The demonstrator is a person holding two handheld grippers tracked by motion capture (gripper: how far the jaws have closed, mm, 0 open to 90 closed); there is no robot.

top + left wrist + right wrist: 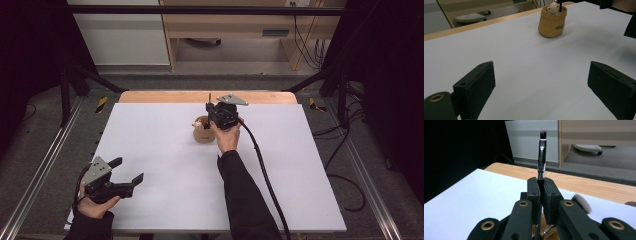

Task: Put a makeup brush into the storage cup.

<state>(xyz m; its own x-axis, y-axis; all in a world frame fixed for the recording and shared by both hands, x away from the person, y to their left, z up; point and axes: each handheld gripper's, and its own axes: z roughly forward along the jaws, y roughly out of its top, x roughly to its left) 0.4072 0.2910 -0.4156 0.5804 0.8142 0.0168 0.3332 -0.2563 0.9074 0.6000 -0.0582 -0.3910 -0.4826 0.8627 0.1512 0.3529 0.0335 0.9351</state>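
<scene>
Right gripper (541, 195): jaws pinched on the upright makeup brush (542, 157), centre of the right gripper view, above the tan pot (202, 131) at centre of the high view. Left gripper (127, 172): jaws spread, lower left, holding nothing

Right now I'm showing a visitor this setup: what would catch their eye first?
Probably the right gripper, shut on a slim makeup brush that stands upright, bristles up. Just below it, near the table's far edge, sits a small tan pot with a little animal figure at its rim. The left gripper rests open at the near left corner of the white table.
</scene>
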